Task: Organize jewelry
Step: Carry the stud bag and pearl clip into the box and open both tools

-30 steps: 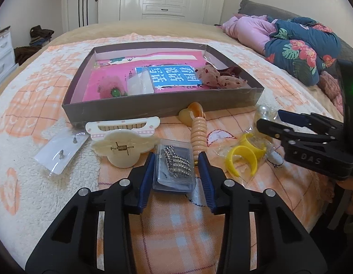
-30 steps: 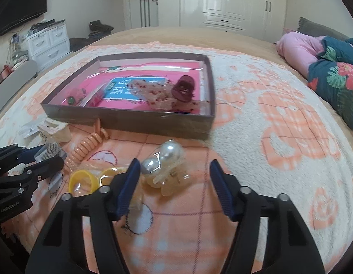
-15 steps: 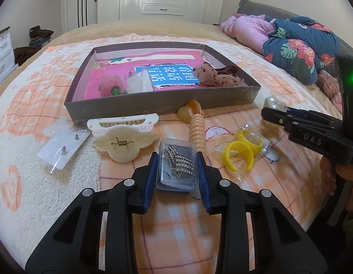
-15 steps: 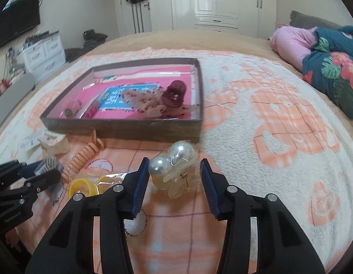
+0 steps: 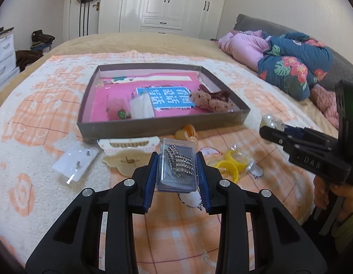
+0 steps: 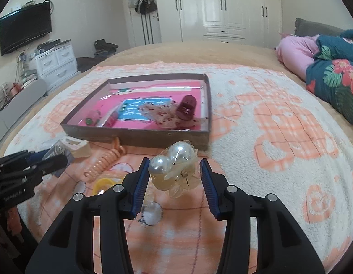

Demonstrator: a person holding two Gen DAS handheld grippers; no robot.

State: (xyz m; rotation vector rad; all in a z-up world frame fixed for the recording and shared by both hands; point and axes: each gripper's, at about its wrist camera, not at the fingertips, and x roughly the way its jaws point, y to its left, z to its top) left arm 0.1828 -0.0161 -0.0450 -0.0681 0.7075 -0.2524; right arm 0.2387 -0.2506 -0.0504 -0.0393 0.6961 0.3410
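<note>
**A:** What took up most of the frame?

**B:** The bed. A cream and peach blanket [image 5: 39, 118] covered it from edge to edge, soft and uneven, so small pieces could have sunk or tipped. White wardrobes [image 5: 162, 2] filled the top centre, a television [image 6: 25, 30] hung at upper left of the right wrist view, and folded floral bedding [image 5: 290, 68] lay at the right edge.

**B:** The shallow brown box [image 5: 162, 126] sat mid-frame with a pink lining. A dark red clip [image 6: 186, 106] and a speckled fabric piece [image 5: 210, 101] were already inside it, so I judged it the collecting place.

**A:** And the grippers?

**B:** The left gripper [image 5: 177, 169] was clamped on a clear case of rhinestone pieces [image 5: 177, 166], at lower centre, lifted off the blanket and held by its two long sides, probably to keep it level. The right gripper [image 6: 174, 173] pinched a pearl hair clip in a clear wrapper [image 6: 174, 170], also raised, just short of the box's near wall.

**A:** What stayed loose?

**B:** A cream claw clip [image 5: 128, 153], a coiled peach hair tie [image 6: 103, 163], yellow rings in a bag [image 5: 231, 166] and a small packet of studs [image 5: 74, 163], all on the blanket below the box. Both carried items likely belonged in the box next.
</note>
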